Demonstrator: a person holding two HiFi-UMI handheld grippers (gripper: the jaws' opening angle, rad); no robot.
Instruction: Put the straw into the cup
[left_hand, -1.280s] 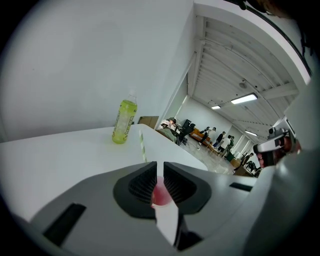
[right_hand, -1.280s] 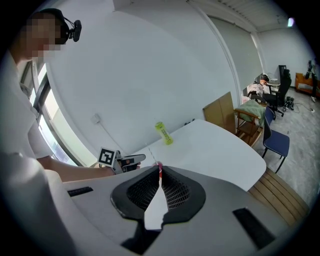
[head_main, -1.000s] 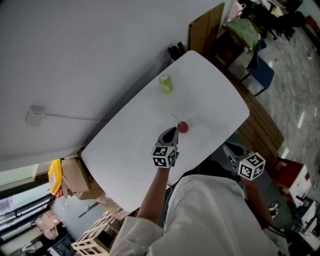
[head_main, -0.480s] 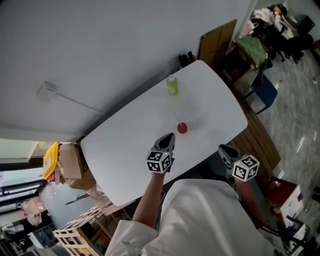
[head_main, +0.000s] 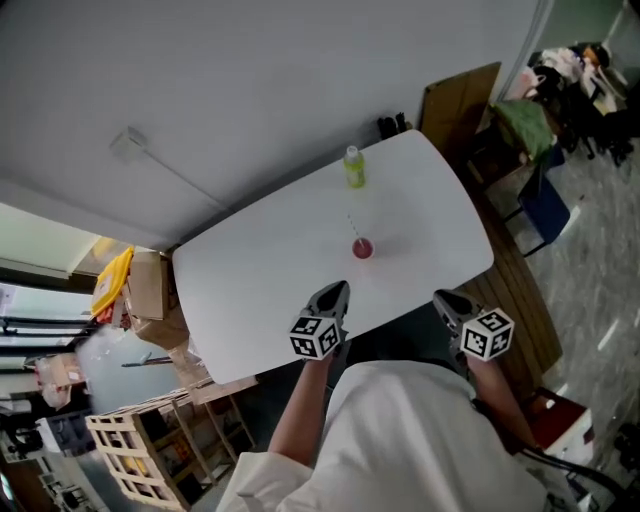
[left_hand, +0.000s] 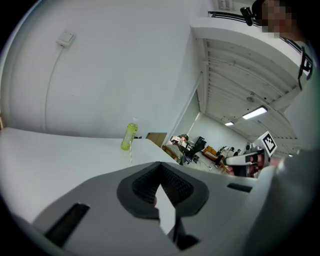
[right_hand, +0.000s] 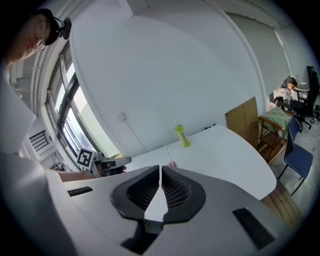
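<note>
left gripper (head_main: 337, 290): closed, empty | right gripper (head_main: 444, 299): closed, empty | straw (head_main: 352, 226) in cup (head_main: 362, 249)

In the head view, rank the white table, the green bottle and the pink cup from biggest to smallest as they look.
1. white table, by far the largest.
2. green bottle, taller than the cup.
3. pink cup, but only by a slim margin, and the bottle stands farther from the camera.

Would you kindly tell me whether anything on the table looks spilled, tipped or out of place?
Nothing stands out. The pink cup stands upright with the straw in it, the green bottle is upright too, and no spill shows on the white table.
</note>
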